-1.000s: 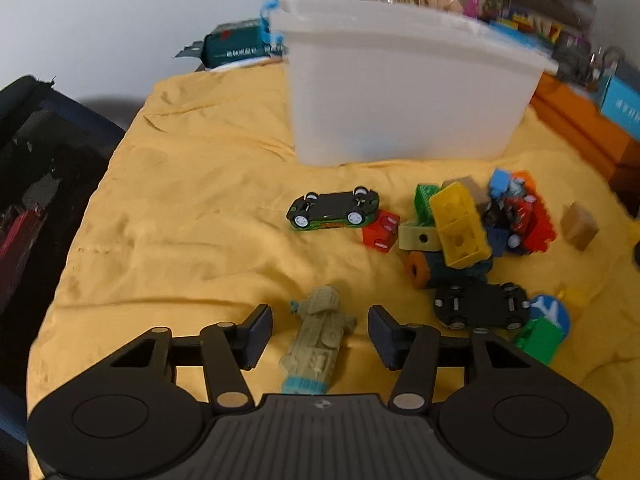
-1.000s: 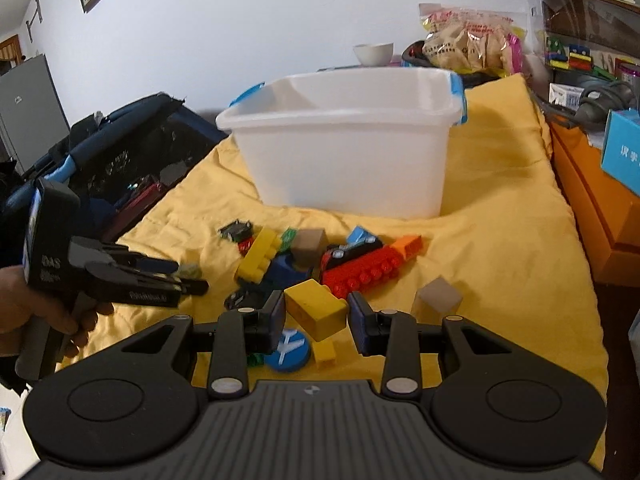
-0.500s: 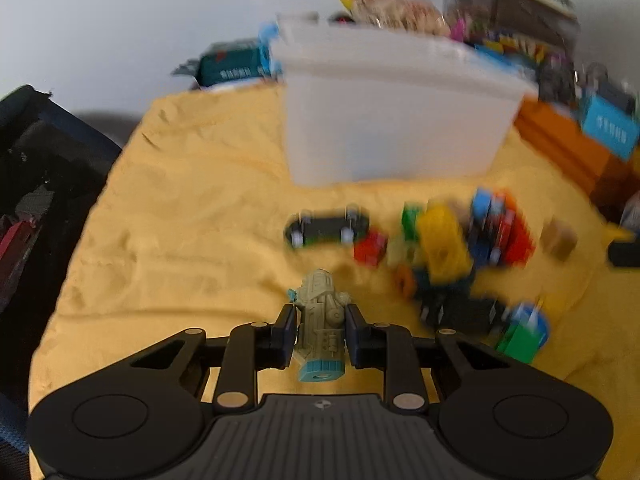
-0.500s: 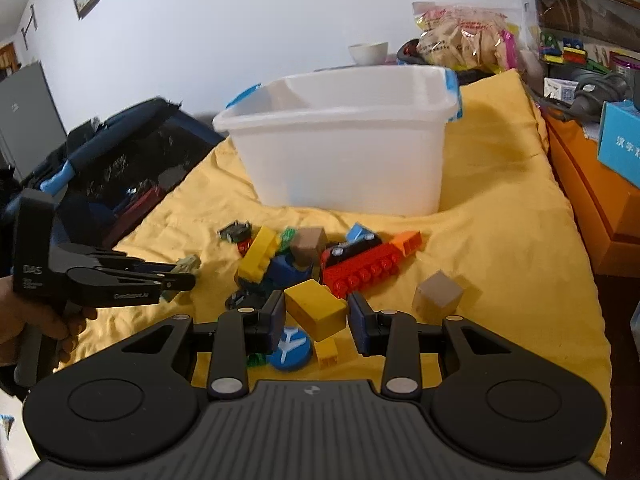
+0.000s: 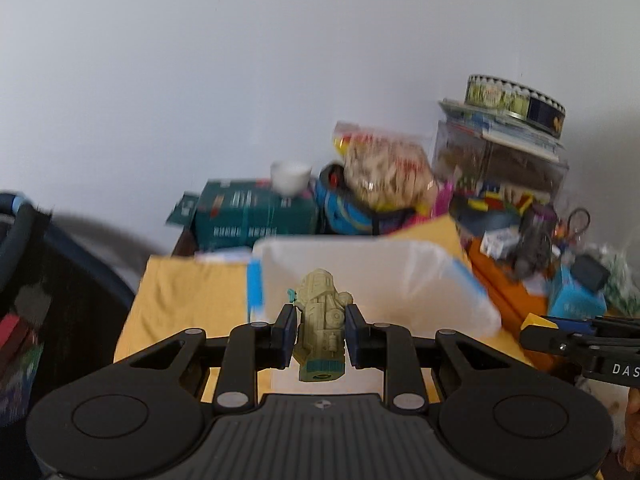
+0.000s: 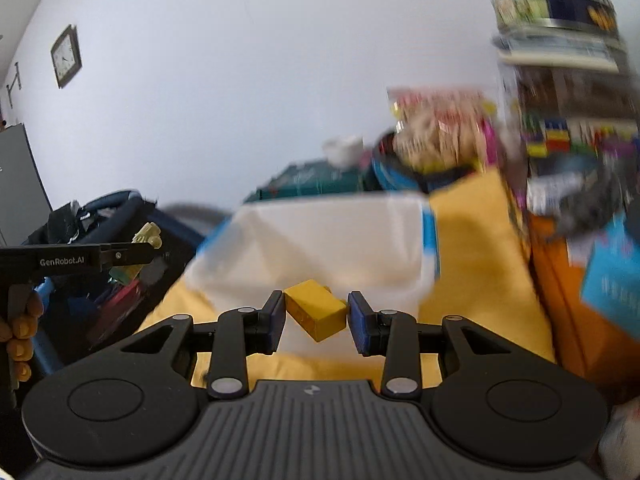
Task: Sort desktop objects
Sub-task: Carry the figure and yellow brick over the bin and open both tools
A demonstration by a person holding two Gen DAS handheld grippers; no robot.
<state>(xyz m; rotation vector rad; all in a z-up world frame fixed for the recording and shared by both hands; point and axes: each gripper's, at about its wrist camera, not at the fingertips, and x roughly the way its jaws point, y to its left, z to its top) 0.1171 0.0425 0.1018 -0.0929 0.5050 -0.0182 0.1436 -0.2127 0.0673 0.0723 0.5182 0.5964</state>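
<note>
My left gripper point(image 5: 319, 334) is clamped on the pale green toy vehicle point(image 5: 321, 326), the pads pressing its flanks about midway along the body, nose pointing away from me and the teal tail end toward the camera. I judge this toy to be light, rigid moulded plastic; its ribbed, uneven sides give the pads purchase, but small protruding parts near the nose look liable to snap, so the mid-body flanks are the correct place to hold it. My right gripper point(image 6: 316, 319) is closed on the yellow block point(image 6: 317, 314), which sits skewed between the pads, gripped across two opposite corners or edges rather than flat faces. I judge the block to be light, stiff and smooth-sided; a skewed hold on smooth plastic may let it pivot or slip, so flat opposing faces would be the better contact. Both items are held in the air, clear of the yellow cloth point(image 5: 188, 300), in front of the white bin point(image 5: 400, 280). The bin's open mouth lies just beyond both sets of fingertips; its inside is blurred and I cannot tell what it holds. Beyond it stand a teal carton point(image 5: 256, 216), a white cup point(image 5: 291, 176) and a snack bag point(image 5: 384, 172) against the wall.
</note>
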